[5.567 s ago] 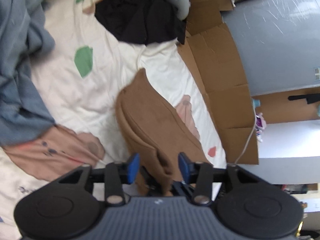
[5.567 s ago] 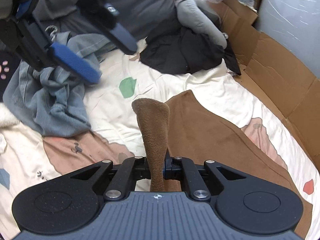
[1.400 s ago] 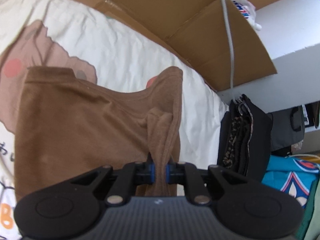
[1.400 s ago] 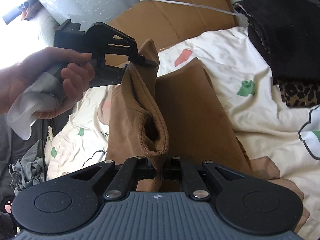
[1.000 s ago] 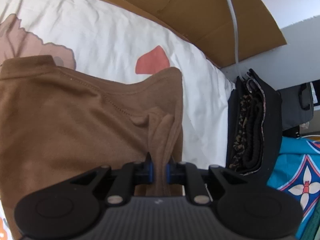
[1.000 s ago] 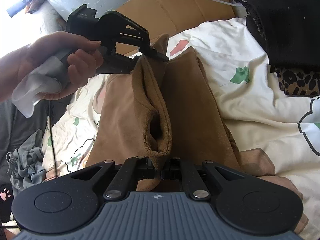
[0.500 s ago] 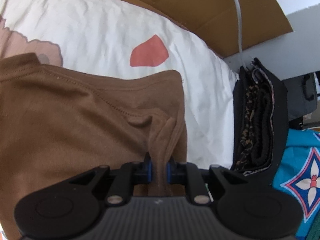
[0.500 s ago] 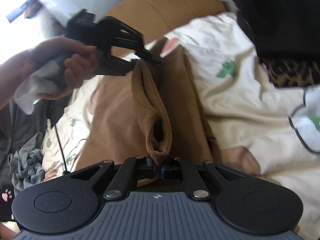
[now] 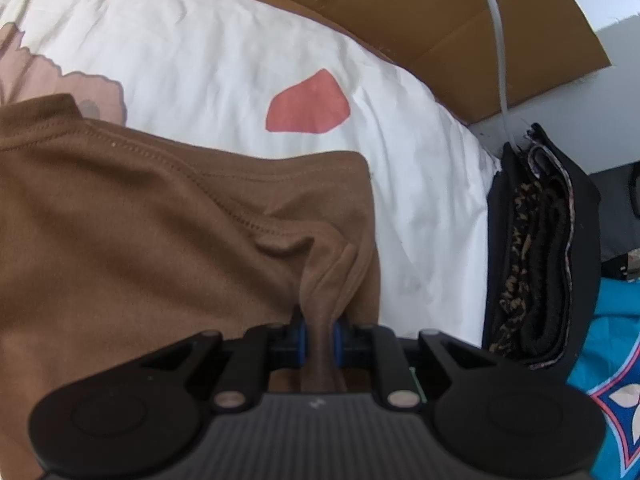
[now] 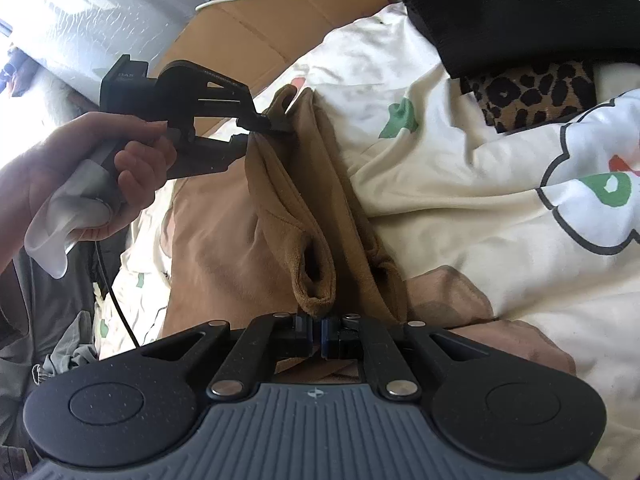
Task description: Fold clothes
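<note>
Both pairs of jaws are clamped on cloth: the left gripper (image 9: 319, 340) pinches a bunched fold of the brown garment (image 9: 140, 220) between its blue pads, and the right gripper (image 10: 318, 336) has its jaws drawn nearly together on the rolled lower end of the same garment. From the right wrist view, the left gripper (image 10: 276, 122) is carried by a hand (image 10: 100, 176) and grips the far end of the fold, so the cloth runs as a raised ridge between the 2 tools. The rest of the garment lies spread on the cream printed bedsheet (image 10: 500, 208). Flattened cardboard (image 9: 460, 20) borders the bed at the far edge, with a white cable (image 9: 498, 40) crossing it. A stack of folded dark and leopard-print clothes (image 9: 536, 264) sits at the sheet's edge, just beside the garment.
</note>
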A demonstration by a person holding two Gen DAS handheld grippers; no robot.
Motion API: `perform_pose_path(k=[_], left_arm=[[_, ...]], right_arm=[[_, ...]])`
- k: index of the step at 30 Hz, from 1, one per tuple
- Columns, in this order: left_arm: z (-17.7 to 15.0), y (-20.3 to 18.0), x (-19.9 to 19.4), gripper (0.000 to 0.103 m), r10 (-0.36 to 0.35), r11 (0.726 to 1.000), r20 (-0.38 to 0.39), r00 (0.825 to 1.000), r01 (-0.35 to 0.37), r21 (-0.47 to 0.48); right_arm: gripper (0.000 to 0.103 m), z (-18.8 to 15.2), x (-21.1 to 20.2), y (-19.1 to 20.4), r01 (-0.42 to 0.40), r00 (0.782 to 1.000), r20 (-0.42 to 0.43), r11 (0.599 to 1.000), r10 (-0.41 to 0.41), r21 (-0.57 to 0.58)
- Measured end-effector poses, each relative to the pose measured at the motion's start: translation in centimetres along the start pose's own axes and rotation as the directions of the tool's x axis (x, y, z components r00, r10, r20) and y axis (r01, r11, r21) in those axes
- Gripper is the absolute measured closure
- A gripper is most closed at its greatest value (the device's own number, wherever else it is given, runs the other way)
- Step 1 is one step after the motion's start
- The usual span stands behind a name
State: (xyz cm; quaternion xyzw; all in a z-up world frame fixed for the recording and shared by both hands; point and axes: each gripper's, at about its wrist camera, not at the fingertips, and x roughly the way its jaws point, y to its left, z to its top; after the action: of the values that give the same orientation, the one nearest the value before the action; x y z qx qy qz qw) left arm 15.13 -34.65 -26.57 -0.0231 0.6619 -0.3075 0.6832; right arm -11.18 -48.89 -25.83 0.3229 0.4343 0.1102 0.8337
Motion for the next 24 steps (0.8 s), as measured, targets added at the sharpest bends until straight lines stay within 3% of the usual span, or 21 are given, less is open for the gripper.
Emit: perform_pose_path(k=[12,17,21,24], left_arm=[[-0.1,-1.0,0.1,0.091,0.000,1.000,0.063,0.998,0.000,-0.005],[-0.4,-2.2,1.2,0.090,0.037,0.996,0.057,0.998,-0.042,0.083],[-0.3,-2.6,0.7,0.076,-0.007,0.994,0.051,0.999,0.001,0.111],[-0.1,-2.8,-1.0,0.075,-0.035,0.991,0.074,0.997,0.025,0.135]], right_arm=[[0.102,-0.1,-0.3,-1.3,0.012,1.000,0.005,0.998,-0.013,0.059],[0.102,-0.3,0.2,-2.0,0.029,0.999,-0.021,0.998,-0.028,0.064],[0.101,-0.4,0.1,-2.4,0.029,0.999,-0.029,0.996,-0.026,0.086],[0.100,-0.4,-0.4,-2.6,0.035,0.999,-0.028,0.995,-0.032,0.093]])
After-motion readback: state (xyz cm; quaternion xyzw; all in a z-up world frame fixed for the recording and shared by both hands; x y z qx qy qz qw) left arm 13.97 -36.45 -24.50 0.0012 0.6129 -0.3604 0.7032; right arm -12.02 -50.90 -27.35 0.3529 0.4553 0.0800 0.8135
